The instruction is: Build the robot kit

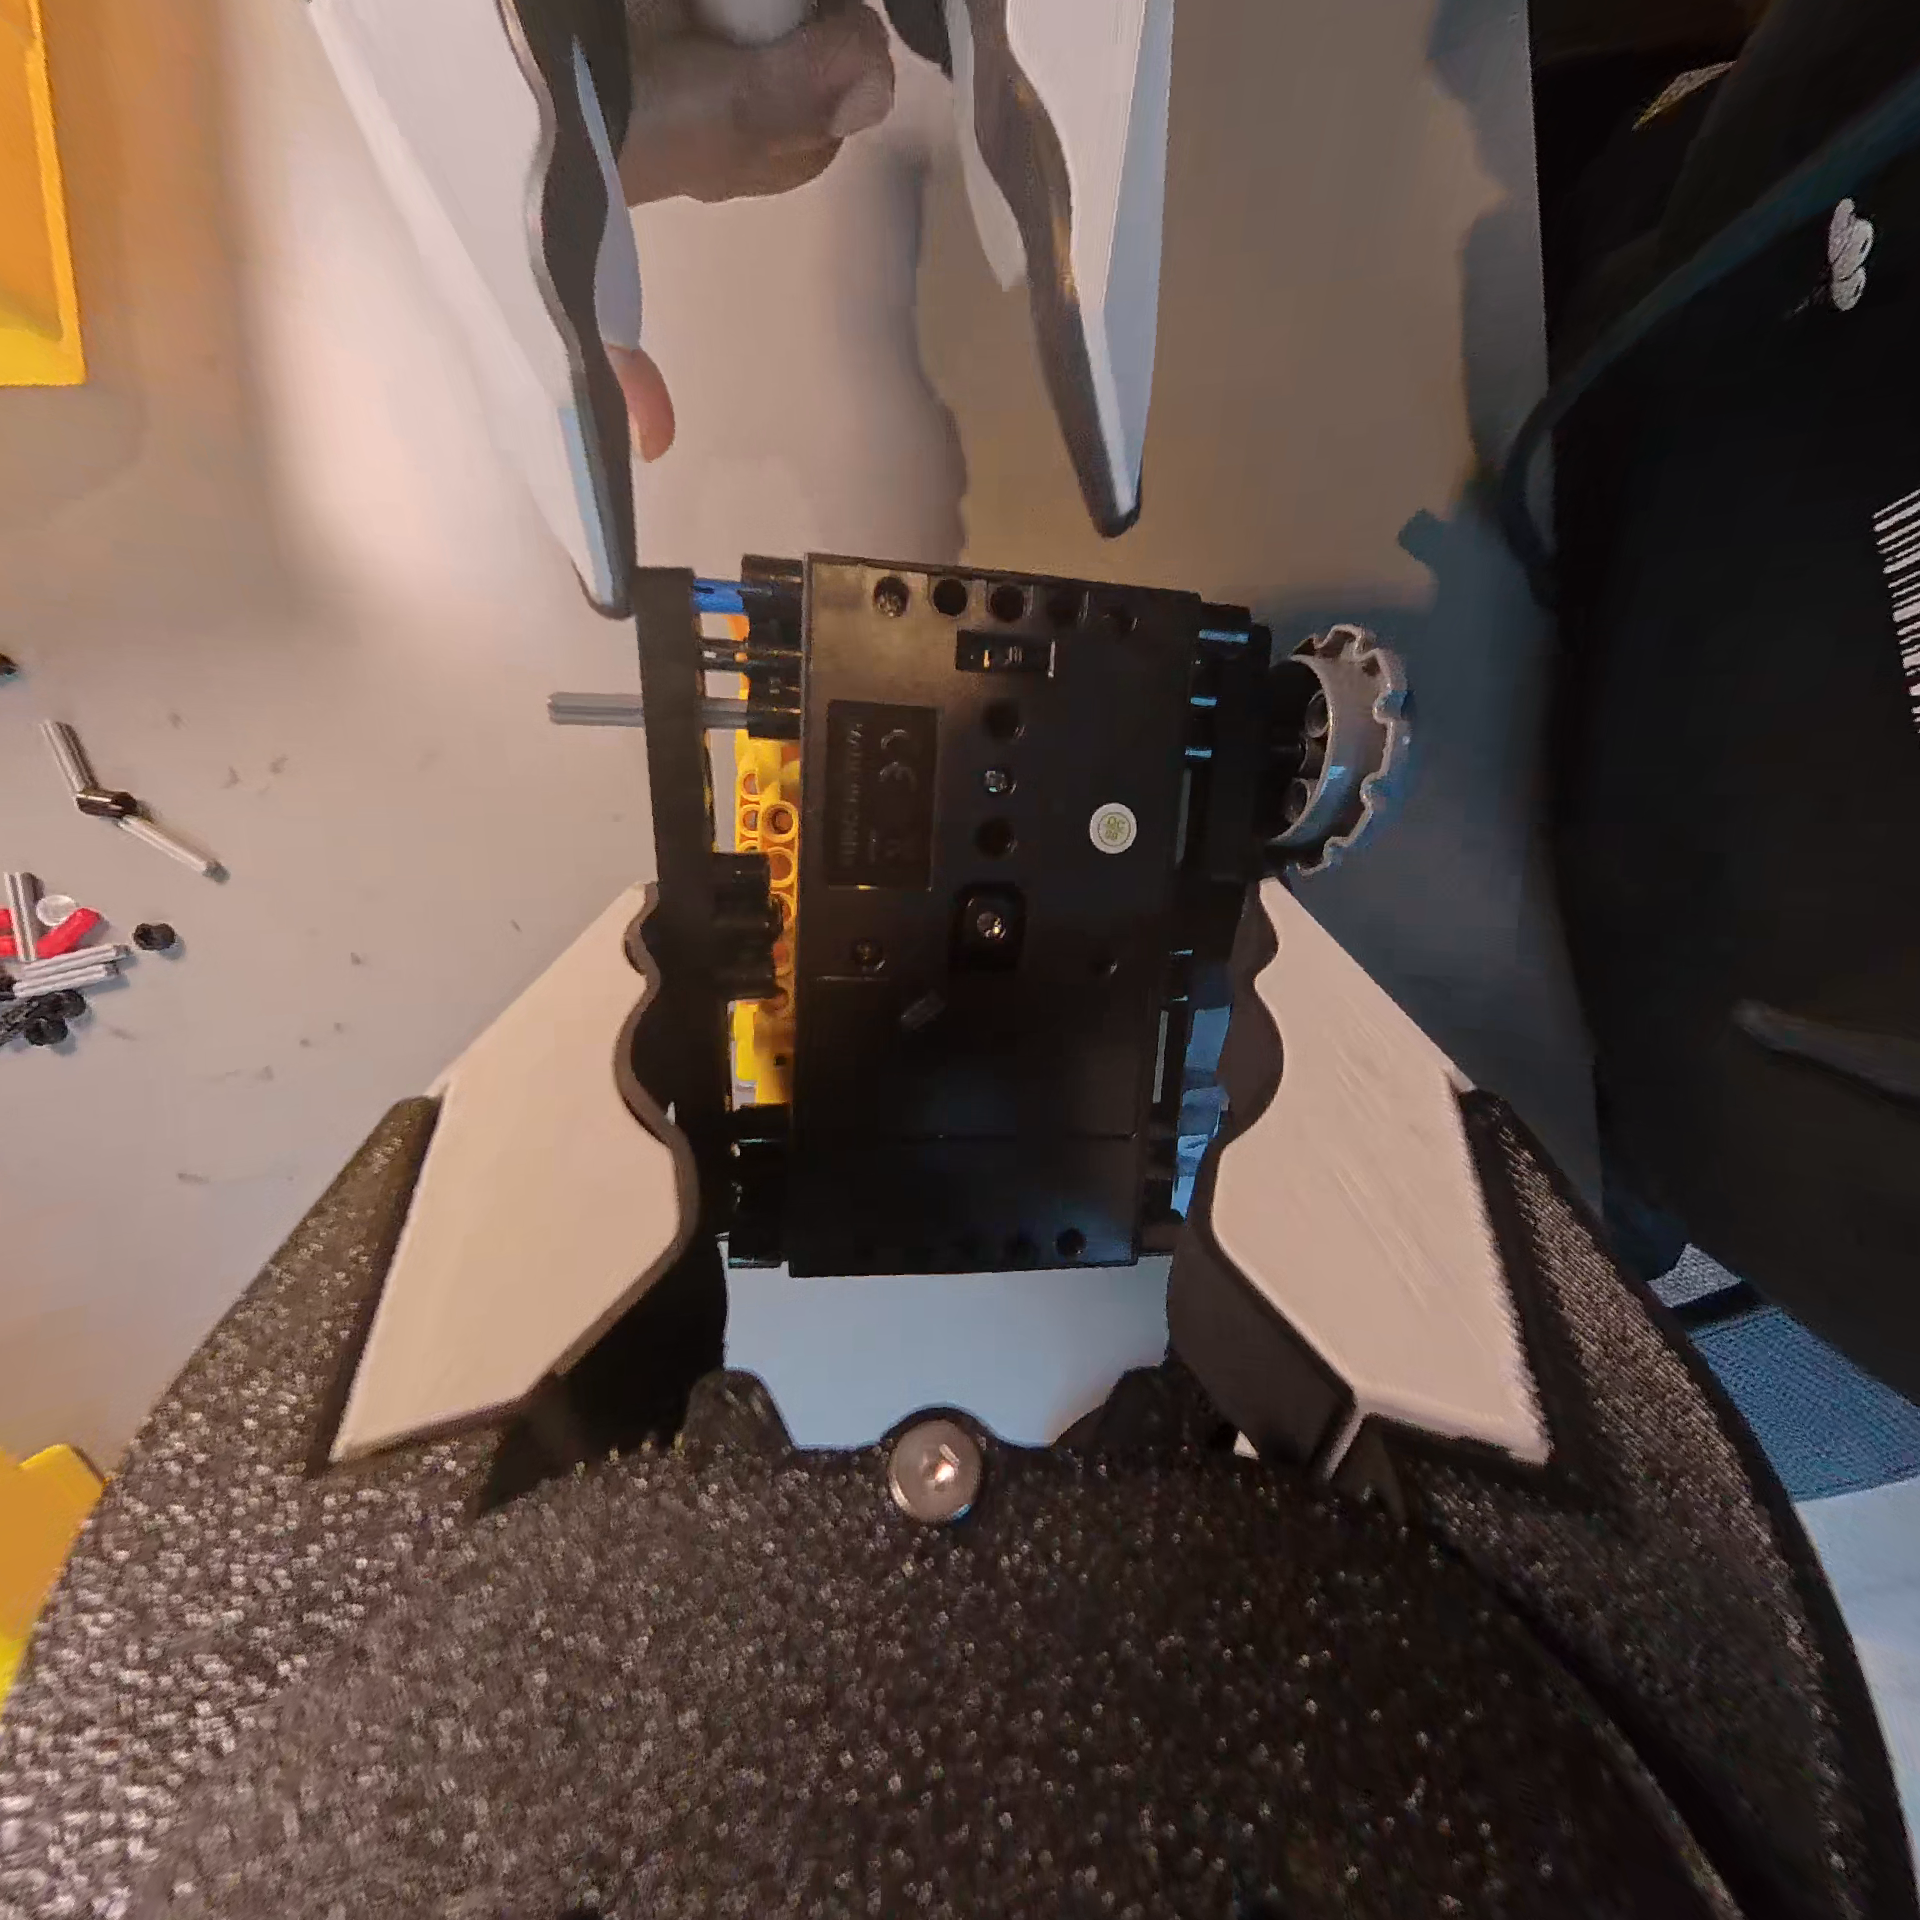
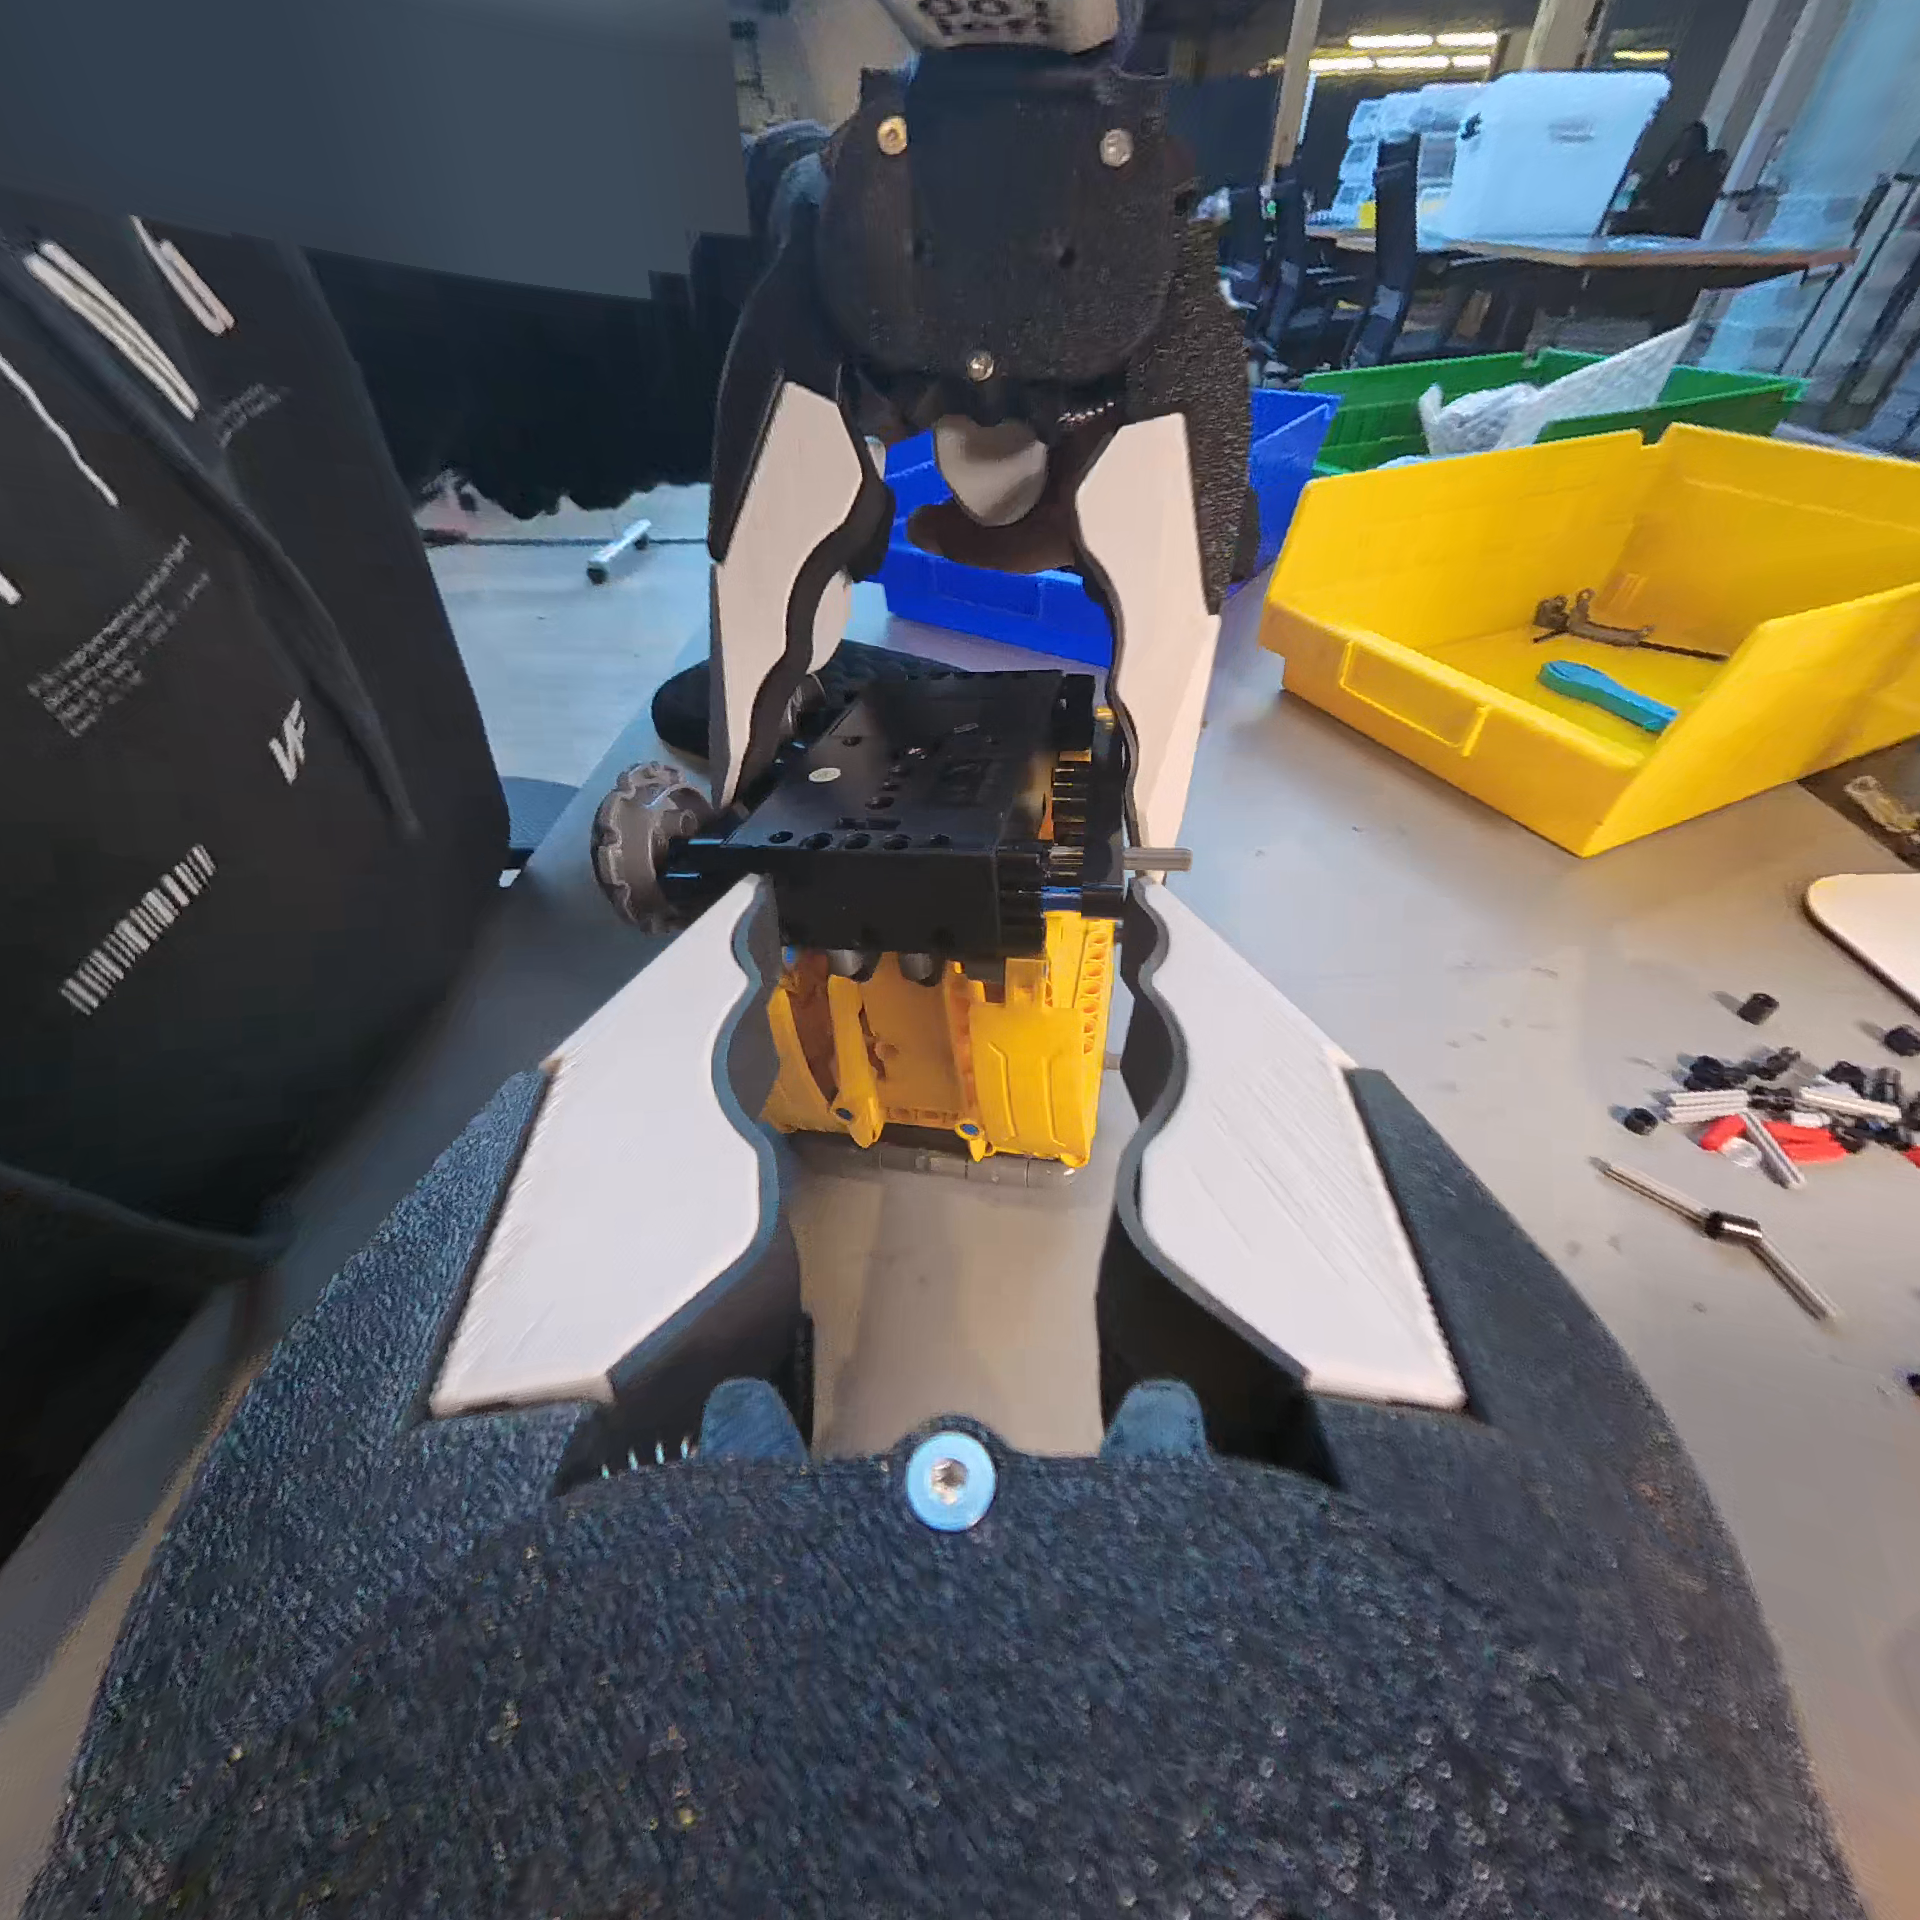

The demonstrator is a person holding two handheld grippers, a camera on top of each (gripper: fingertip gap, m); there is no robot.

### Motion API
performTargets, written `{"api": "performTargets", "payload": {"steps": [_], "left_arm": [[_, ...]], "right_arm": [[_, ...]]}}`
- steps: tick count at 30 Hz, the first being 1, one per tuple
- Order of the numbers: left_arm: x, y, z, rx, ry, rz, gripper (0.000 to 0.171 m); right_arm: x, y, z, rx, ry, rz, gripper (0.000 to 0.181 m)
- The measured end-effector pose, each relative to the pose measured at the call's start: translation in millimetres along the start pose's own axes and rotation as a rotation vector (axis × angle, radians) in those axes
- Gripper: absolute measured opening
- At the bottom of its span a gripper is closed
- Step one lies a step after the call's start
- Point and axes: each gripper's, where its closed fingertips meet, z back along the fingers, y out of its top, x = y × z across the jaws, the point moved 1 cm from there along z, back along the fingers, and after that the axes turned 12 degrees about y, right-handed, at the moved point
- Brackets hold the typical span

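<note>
left gripper (image 1: 951, 925) clamped on black-and-yellow brick model (image 1: 966, 914).
right gripper (image 2: 940, 894) jaws spread, one tip touching the model's corner; loose parts (image 2: 1797, 1117) beside it.

A grey table (image 2: 1403, 935) carries everything. In the right wrist view a yellow bin (image 2: 1600, 623) sits at about two o'clock, with a blue bin (image 2: 997, 597) at twelve o'clock and a green bin (image 2: 1538, 400) behind them at one o'clock. A heap of small black, grey and red parts (image 2: 1797, 1112) lies at three o'clock, a grey axle with a black connector (image 2: 1720, 1231) just beside it. A white board edge (image 2: 1870, 925) shows at the right margin.
</note>
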Motion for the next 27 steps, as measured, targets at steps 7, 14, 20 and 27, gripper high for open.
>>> {"api": "performTargets", "payload": {"steps": [7, 14, 20, 27], "left_arm": [[-3.8, 1.1, 0.2, 0.021, -0.002, 0.091, 0.104], [-4.7, 2.9, 0.0, 0.034, -0.001, 0.123, 0.104], [3.9, 22.6, 12.0, 0.125, -0.078, 0.19, 0.098], [4.7, 18.1, 7.8, 0.042, 0.003, 0.105, 0.084]], "right_arm": [[4.7, 1.9, -4.6, -0.07, -0.102, -0.058, 0.084], [4.1, 3.9, -7.4, -0.083, -0.115, -0.062, 0.092], [9.3, 5.2, -6.1, -0.059, -0.119, -0.084, 0.054], [6.2, 2.0, -6.4, -0.061, -0.114, -0.067, 0.066]]}}
